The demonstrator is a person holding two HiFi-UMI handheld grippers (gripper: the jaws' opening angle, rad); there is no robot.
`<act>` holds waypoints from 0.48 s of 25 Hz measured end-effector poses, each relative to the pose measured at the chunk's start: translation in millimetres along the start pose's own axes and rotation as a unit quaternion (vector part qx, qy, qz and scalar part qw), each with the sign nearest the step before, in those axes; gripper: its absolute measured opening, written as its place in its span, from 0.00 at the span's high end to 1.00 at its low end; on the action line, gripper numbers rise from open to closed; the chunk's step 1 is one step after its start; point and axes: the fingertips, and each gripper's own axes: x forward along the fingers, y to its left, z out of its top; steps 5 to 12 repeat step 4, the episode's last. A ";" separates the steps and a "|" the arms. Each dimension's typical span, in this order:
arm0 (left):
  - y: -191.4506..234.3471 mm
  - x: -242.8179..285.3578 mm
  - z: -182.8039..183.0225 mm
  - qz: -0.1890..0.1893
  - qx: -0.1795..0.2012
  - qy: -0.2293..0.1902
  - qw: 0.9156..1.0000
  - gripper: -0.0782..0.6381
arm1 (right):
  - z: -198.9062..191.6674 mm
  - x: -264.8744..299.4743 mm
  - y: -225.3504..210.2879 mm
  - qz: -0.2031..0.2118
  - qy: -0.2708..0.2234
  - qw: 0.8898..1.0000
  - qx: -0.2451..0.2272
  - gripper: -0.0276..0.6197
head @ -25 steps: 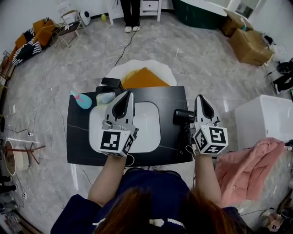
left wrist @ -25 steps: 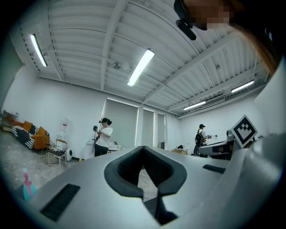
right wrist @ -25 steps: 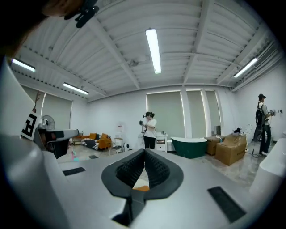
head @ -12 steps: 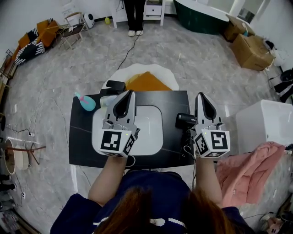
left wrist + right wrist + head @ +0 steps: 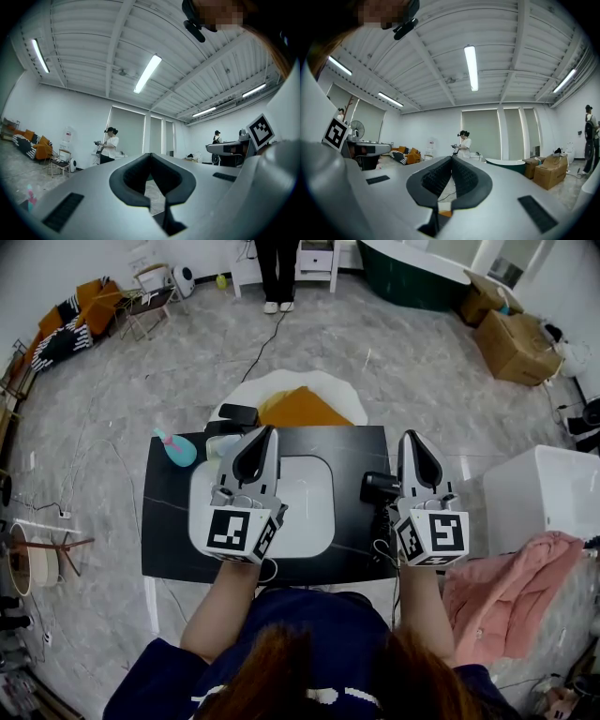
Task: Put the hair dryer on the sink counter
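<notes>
The black hair dryer (image 5: 378, 487) lies on the black sink counter (image 5: 169, 521), right of the white basin (image 5: 305, 498). Its handle end is hidden behind my right gripper (image 5: 410, 438), and its cord trails toward the counter's front edge. That gripper hovers just right of the dryer, shut and empty, its jaws (image 5: 452, 161) pointing into the room. My left gripper (image 5: 267, 432) hangs over the basin's left half, also shut with nothing held, and its pads (image 5: 150, 157) meet at the tip.
A teal bottle (image 5: 176, 450) and a dark item (image 5: 239, 414) sit at the counter's far left. Behind the counter lies an orange cushion (image 5: 300, 409) on a white rug. A white cabinet (image 5: 539, 493) and pink cloth (image 5: 497, 592) stand at right. A person (image 5: 277, 268) stands far off.
The head view has shifted slightly, so the counter sits a little lower and to the right. Both grippers stay shut and hold almost the same places.
</notes>
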 end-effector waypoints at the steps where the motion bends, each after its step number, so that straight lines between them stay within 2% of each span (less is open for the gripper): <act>1: -0.1 -0.5 0.9 0.000 0.000 0.000 1.000 0.87 | 1.3 -0.6 0.7 0.000 -0.001 1.000 -0.001 0.93; 12: 0.1 -2.7 4.0 -0.001 -0.001 0.000 1.000 0.87 | 5.3 -2.3 3.7 -0.001 -0.003 1.000 -0.002 0.94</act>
